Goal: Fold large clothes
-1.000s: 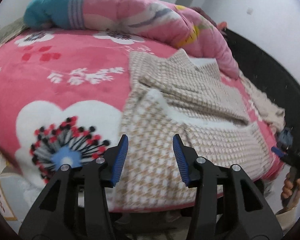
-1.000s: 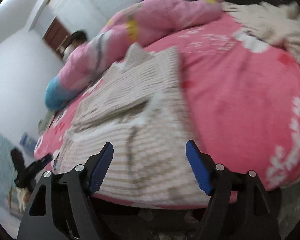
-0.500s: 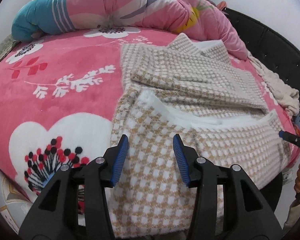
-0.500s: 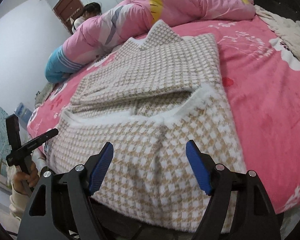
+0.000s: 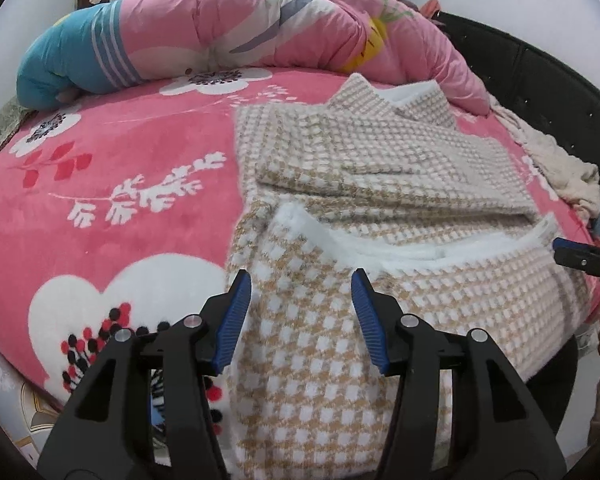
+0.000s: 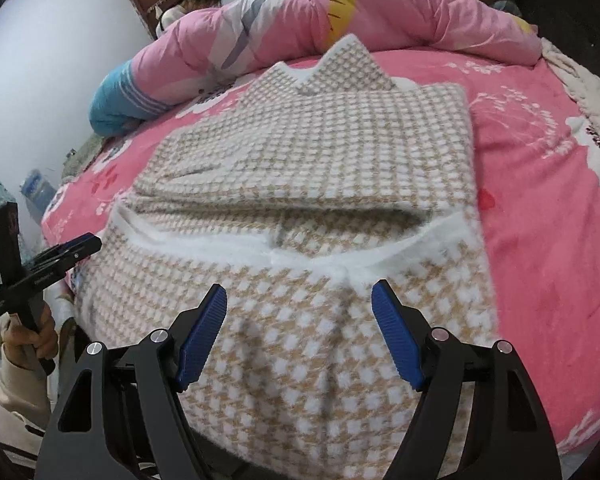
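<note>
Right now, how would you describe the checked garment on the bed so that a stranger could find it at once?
Start from the pink flowered bed blanket. On it, in front of the rolled pink quilt, lies the beige-and-white houndstooth fleece coat, partly folded. Its checks and white fuzzy lining distinguish it from the plain cream cloth nearby.

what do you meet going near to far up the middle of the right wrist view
right gripper → houndstooth coat → pink floral blanket → rolled pink quilt
</note>
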